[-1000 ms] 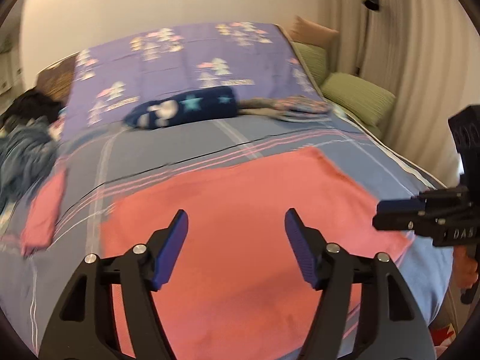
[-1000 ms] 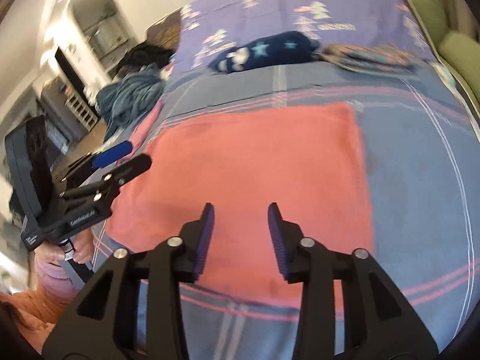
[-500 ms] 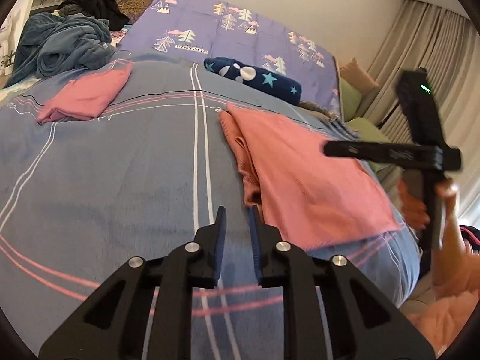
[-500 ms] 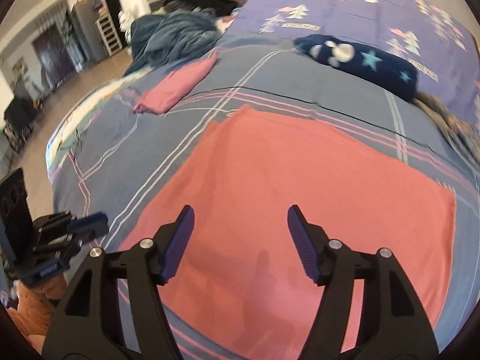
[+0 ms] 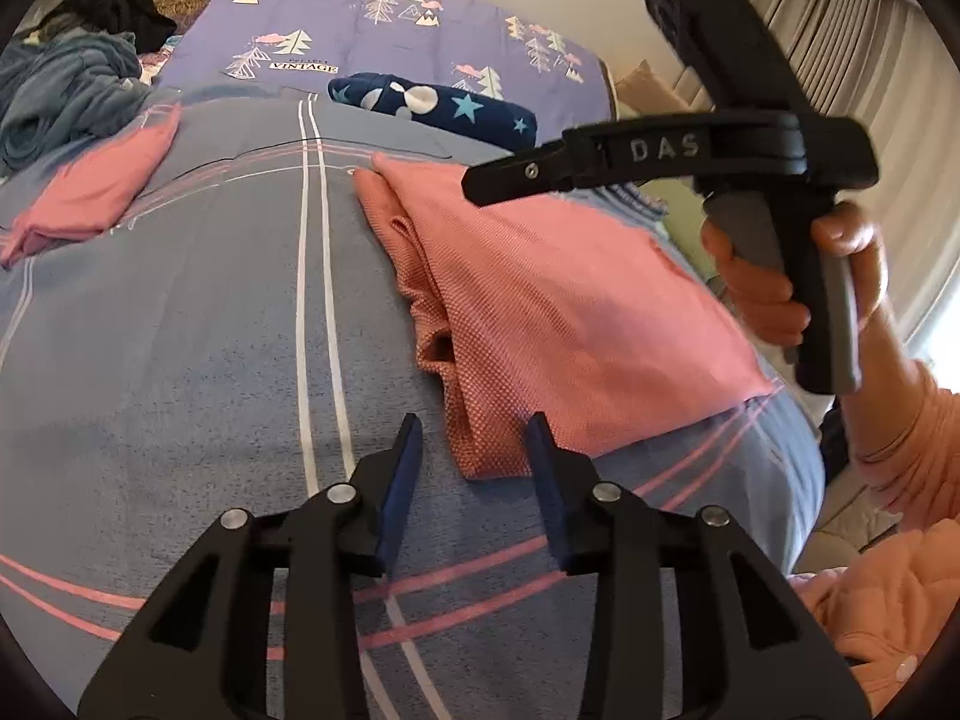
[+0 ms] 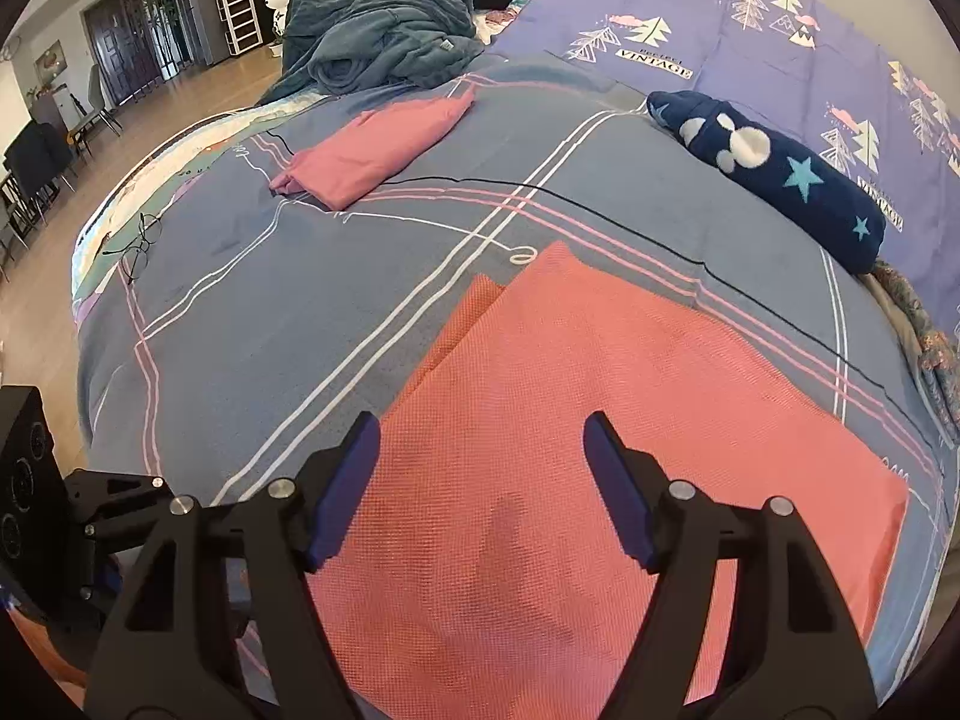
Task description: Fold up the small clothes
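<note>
A salmon-pink cloth lies folded on the blue striped bedspread, with its layered edge on the left. My left gripper is low over the bed and its jaws are opening. The cloth's near corner lies between its blue pads, and they do not press on it. My right gripper hovers over the same cloth with its jaws opening wide and nothing gripped. In the left wrist view a hand holds the right gripper above the cloth's far right side.
A folded pink garment lies at the far left of the bed. A navy star-patterned roll rests against the purple tree-print duvet. A blue blanket heap sits beyond. Eyeglasses lie near the bed's left edge, with wooden floor past it.
Both views have swung across the bed. The left jaws closed almost fully, then parted again, and now straddle the cloth's near corner. The right jaws have widened over the cloth.
</note>
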### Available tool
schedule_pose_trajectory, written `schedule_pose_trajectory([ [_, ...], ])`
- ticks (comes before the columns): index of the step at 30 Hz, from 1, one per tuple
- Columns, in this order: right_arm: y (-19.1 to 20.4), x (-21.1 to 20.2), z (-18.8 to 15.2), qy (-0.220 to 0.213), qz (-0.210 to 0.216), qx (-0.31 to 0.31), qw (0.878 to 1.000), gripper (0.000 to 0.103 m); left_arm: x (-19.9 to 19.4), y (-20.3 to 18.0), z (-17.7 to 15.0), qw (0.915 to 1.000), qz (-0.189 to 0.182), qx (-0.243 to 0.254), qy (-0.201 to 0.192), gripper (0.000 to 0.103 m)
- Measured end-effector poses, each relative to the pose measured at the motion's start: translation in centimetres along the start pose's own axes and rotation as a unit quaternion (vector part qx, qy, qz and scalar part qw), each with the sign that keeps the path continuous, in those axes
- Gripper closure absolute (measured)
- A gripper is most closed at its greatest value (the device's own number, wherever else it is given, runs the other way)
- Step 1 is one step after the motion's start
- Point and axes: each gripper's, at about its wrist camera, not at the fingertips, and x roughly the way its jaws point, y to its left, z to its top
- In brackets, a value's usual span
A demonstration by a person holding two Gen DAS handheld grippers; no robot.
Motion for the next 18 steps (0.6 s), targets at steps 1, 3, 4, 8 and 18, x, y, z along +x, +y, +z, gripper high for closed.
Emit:
schedule_pose_trajectory([
  [1, -0.1, 0.1, 0.0, 0.001, 0.001, 0.002, 1.000, 0.031, 0.0, 0.1, 0.0, 1.0000, -0.006, -0.005, 0.002, 0.062],
  [3, -0.3, 0.4, -0.1, 0.004, 0.001, 0.005, 1.000, 0.031, 0.3, 0.3, -0.2, 0.9997, -0.021, -0.012, 0.009, 0.068],
  [4, -0.4, 0.6, -0.1, 0.006, 0.000, 0.007, 1.000, 0.031, 0.4, 0.3, -0.2, 0.9993, -0.032, -0.014, 0.012, 0.094],
  [8, -1.1, 0.5, 0.1, 0.004, -0.002, 0.023, 1.000, 0.031, -2.5, -0.1, 0.5, 0.9977, -0.051, -0.032, -0.030, 0.103],
  [18, -1.0, 0.8, 0.4, 0.006, 0.007, 0.025, 1.000, 0.029, -4.7, -1.3, -1.4, 0.9989, -0.004, 0.037, -0.029, 0.093],
])
